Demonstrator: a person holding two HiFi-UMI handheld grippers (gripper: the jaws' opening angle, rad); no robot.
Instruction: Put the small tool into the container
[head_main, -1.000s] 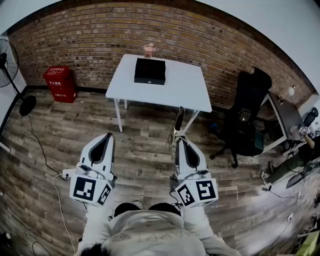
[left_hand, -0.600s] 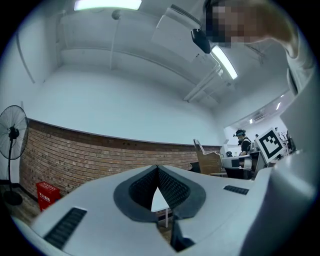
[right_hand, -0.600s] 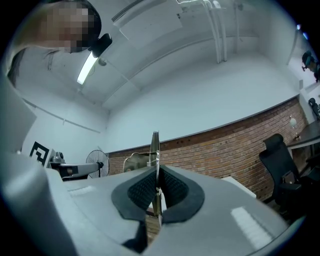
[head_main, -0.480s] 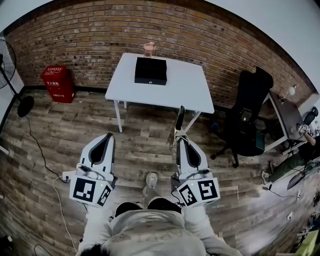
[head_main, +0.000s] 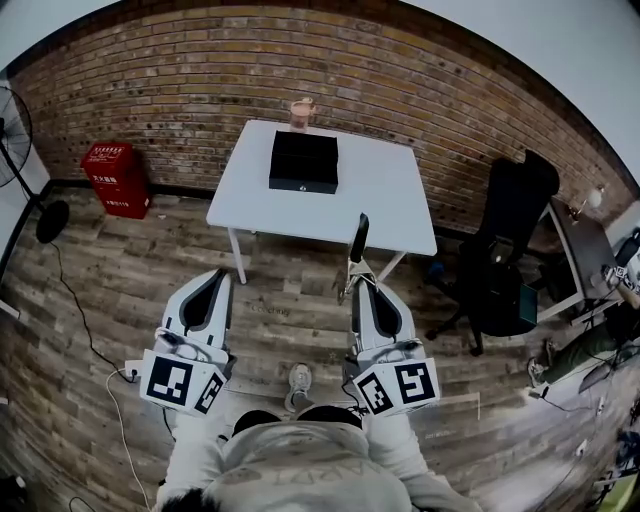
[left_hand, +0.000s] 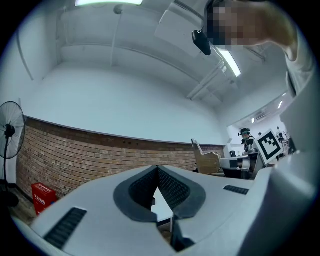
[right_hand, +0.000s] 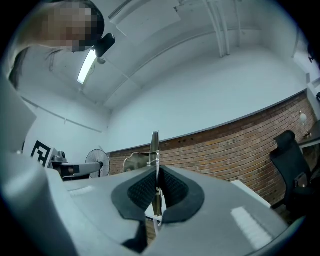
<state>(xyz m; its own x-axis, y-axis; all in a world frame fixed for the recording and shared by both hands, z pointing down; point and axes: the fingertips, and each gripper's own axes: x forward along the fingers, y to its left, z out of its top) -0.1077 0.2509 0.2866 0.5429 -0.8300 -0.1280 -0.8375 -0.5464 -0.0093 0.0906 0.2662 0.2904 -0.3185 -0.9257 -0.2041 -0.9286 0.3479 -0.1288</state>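
1. We stand on a wooden floor (head_main: 120, 300) and hold one gripper in each hand, both low in front of the body.
2. The right gripper (head_main: 362, 285) (right_hand: 156, 172) has its jaws pressed on the small tool (head_main: 356, 245) (right_hand: 155, 150). The right gripper view shows the thin metal part of the tool pinched between the two dark pads and rising straight above them.
3. In the head view the small tool sticks out past the jaw tips, with its dark end pointing toward the surface (head_main: 385, 190).
4. The left gripper (head_main: 215, 275) (left_hand: 158, 170) has its jaws pressed together at the tips. We see nothing between them.
5. The container (head_main: 304, 162) is a black box. It sits on the white surface, in the half nearer to the brick wall (head_main: 420, 90).
6. The small tool is in the air over the floor, well apart from the container and not above the surface.
7. A cup (head_main: 300, 112) stands on the surface behind the container, near the far edge.
8. A red box (head_main: 115, 178) stands on the floor by the wall at the left, and a fan (head_main: 15, 130) is further left.
9. A black chair (head_main: 510, 250) stands to the right of the surface.
10. One shoe (head_main: 299, 380) shows on the floor between the two grippers.
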